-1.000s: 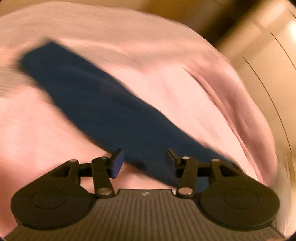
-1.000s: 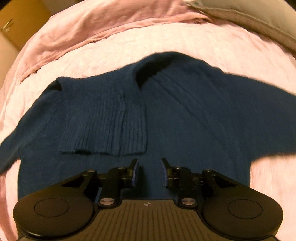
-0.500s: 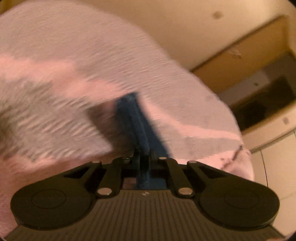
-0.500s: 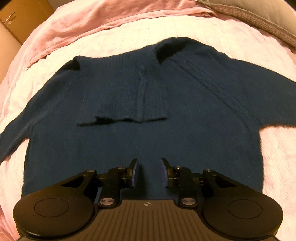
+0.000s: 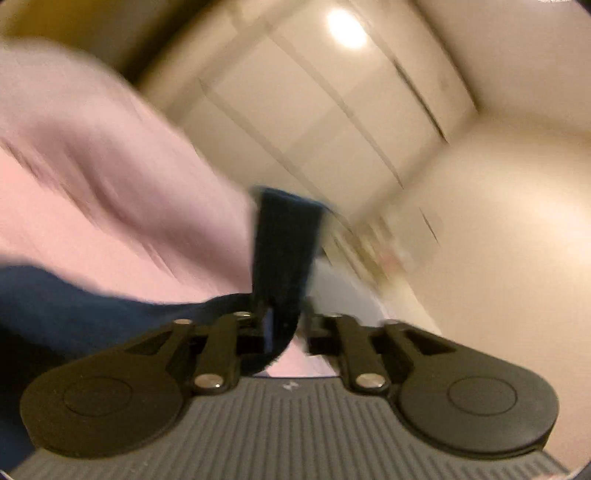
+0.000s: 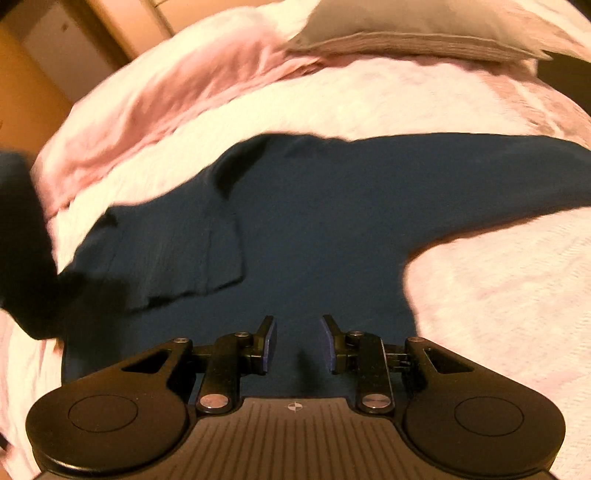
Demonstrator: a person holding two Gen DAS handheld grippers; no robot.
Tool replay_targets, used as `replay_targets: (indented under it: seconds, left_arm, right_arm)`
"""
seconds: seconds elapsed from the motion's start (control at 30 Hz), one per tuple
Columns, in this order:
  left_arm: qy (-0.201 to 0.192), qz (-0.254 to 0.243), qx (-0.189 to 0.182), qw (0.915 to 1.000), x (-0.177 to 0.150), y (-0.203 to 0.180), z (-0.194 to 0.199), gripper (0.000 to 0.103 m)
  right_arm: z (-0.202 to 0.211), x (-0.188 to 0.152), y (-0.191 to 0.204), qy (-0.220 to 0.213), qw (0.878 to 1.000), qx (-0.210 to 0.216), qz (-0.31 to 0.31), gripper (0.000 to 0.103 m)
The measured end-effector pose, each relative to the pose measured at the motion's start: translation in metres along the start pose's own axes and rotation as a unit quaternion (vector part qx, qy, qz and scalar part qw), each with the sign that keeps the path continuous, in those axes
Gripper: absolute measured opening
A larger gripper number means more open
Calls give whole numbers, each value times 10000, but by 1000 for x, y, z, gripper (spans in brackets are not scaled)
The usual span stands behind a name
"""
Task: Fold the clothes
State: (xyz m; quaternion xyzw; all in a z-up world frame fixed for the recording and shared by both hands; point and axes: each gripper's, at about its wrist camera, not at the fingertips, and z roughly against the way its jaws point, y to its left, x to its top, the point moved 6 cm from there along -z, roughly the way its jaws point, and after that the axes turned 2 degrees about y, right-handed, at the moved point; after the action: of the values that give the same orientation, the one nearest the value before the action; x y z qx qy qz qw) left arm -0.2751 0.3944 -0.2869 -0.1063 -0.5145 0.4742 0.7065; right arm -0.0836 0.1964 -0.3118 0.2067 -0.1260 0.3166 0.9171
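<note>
A dark blue sweater [image 6: 317, 229] is spread flat on the pink bedspread [image 6: 480, 295], below a grey pillow [image 6: 413, 29]. Its sleeve [image 5: 284, 240] is pinched between the closed jaws of the left gripper [image 5: 284, 328] and lifted. The right gripper [image 6: 297, 343] is held over the sweater's lower body, jaws parted and empty.

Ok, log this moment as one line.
left tongs: shut on sleeve, lifted | right tongs: open over sweater | bed: sweater spread
</note>
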Motion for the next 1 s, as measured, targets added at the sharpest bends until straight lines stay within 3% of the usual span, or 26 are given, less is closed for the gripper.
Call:
replay_targets:
  seconds: [0.07,0.13,0.2,0.3,0.33,0.47,0.6,0.73,0.8,0.83,0.9,1.0]
  left_arm:
    - [712,-161,-64,9973,-40,-21,-39,24]
    - [1419,-321,-128,9893,-81,-42,-77,22]
    - [1969,-477,-137,9792,-114,-56,-103,22]
    - [1979,-700,231,9774,-113,-30,-78,22]
    - [1979,-738,408,9766,-111,-18,-68,22]
    - [1724,-549,1121,9771,-83,38,-35,22]
    - [1423,-564,1639,9745,-52,71,-25,22]
    - [1533,-937,1962,9639,-44,90,-30,22]
    - [1591,-1192,2109,9571,-44,97,-33,21]
    - [1556,-1264,2161,9556,-44,99,-32,21]
    - [1374,-1297,2243,9560,-38,102,-29,21]
    - [1002,-1259,2415,9570,-28,107,-23,21]
  right_arm:
    - [-2,6,-18,-59,9996,-29,-292,29]
    - [-8,9,-40,-60,9969,7,-788,29]
    - [-13,14,-59,-69,9887,416,-1438,30]
    - [-23,23,-72,-153,9654,1233,-2295,35]
    - [-27,26,-76,-175,9547,1489,-2570,44]
    - [-52,50,-64,-267,9338,2136,-2859,48]
    - [-90,65,-51,-126,9285,2133,-3035,48]
    - [-124,72,-47,14,9312,1785,-3177,48]
    - [-126,76,-40,-46,9343,1824,-3063,39]
    - [-123,78,-36,-105,9371,1886,-2937,9]
    - [-117,84,-27,-223,9419,2008,-2682,7]
    - [-68,93,-12,-1071,9410,2614,-1863,6]
